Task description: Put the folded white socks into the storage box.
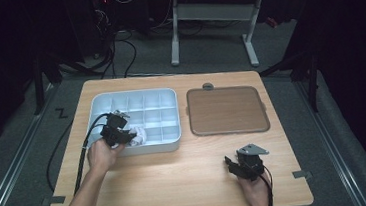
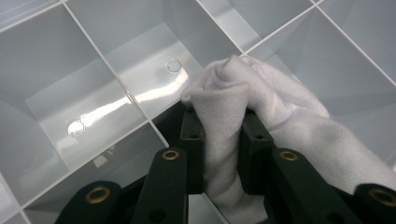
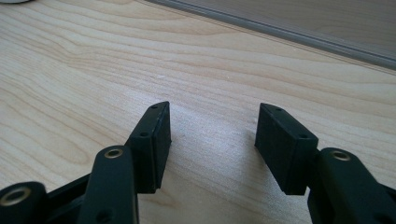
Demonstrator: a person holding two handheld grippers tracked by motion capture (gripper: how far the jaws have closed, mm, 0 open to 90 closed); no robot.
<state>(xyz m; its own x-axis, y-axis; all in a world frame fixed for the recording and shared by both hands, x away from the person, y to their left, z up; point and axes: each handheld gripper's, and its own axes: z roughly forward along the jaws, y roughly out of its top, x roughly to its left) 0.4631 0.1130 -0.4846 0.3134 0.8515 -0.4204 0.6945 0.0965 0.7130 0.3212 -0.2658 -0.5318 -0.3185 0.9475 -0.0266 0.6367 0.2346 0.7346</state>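
A white cloth is pinched between the black jaws of my left gripper, which is shut on it. The cloth hangs over the front row of a pale grey divided tray, where my left gripper reaches in from the tray's front left. The compartments of the tray around the cloth look bare and glossy. My right gripper rests low over the table at the front right; its jaws stand apart with nothing between them.
The tray's brown-topped lid lies flat to the right of the tray. The wooden table has bare surface between the two hands. Cables trail off the table's left side to the floor.
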